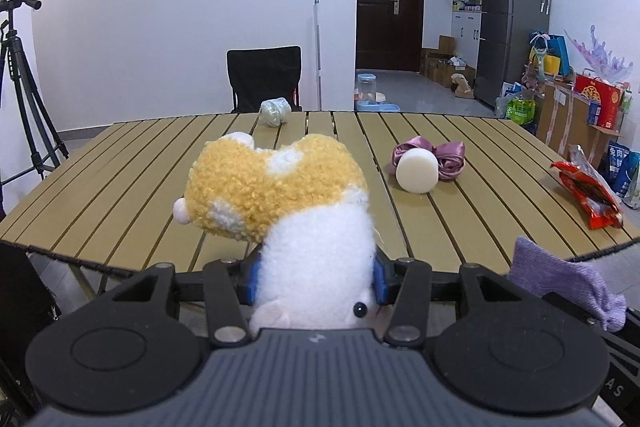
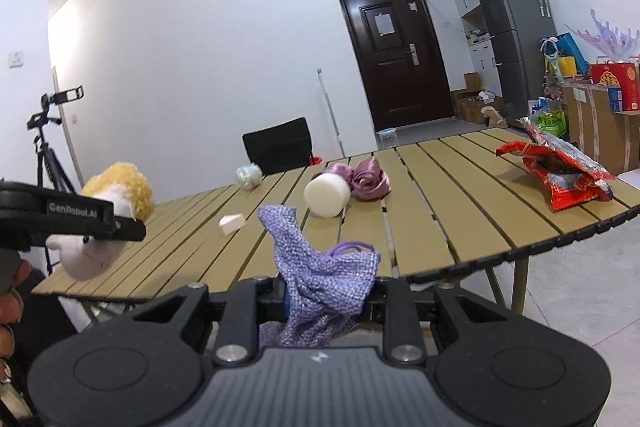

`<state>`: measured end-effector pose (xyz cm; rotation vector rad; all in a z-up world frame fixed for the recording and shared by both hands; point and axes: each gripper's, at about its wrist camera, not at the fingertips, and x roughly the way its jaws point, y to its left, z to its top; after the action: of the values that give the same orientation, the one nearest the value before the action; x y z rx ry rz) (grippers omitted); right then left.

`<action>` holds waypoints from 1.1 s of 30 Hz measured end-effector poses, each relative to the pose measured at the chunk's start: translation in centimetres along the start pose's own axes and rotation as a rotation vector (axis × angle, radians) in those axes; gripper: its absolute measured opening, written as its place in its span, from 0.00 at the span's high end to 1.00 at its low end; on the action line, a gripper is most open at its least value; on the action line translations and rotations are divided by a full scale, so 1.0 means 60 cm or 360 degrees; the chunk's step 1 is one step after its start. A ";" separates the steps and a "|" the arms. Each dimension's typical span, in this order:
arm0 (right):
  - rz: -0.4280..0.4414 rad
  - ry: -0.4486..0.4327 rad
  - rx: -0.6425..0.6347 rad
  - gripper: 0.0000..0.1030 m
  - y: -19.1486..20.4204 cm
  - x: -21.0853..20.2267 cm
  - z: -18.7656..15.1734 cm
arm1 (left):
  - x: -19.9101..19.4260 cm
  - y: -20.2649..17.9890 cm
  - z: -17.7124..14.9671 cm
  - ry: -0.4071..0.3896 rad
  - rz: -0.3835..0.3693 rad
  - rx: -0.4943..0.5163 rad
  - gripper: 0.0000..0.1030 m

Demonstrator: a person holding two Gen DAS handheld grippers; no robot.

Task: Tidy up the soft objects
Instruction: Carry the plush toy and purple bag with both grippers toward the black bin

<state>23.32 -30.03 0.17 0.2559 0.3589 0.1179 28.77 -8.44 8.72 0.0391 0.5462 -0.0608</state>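
While the left gripper [image 1: 316,281] pinches a fluffy yellow-and-white plush animal [image 1: 280,195] by its white body above the near edge of the tan slatted table [image 1: 120,171], the toy's face is cut off behind the gripper housing. Rightward, the right gripper [image 2: 328,301] is pressed together on a lilac woven drawstring pouch [image 2: 320,275], whose lower end is hidden; its blue pads are barely visible.

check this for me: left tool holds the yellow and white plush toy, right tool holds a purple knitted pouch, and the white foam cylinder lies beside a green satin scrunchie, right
Not quite: the satin scrunchie beside the white foam cylinder is pink, not green, as the right wrist view shows. The rest stands.
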 end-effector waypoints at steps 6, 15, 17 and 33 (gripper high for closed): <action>0.0015 0.0068 -0.0044 0.77 0.025 -0.029 -0.025 | -0.042 0.009 -0.036 0.0004 -0.0003 0.0026 0.52; 0.0012 0.0174 -0.0086 0.77 0.049 -0.057 -0.071 | -0.077 0.021 -0.103 0.0060 0.0001 0.0058 0.52; 0.0012 0.0203 -0.0097 0.77 0.054 -0.061 -0.083 | -0.079 0.025 -0.118 0.0081 0.0008 0.0066 0.52; -0.0057 0.0494 -0.0116 0.77 0.059 -0.059 -0.184 | -0.047 0.038 -0.250 0.0340 0.0050 0.0103 0.52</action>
<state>15.78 -24.71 -7.71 0.1587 0.6658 0.1353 18.77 -5.20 -2.57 0.1183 0.7566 -0.0436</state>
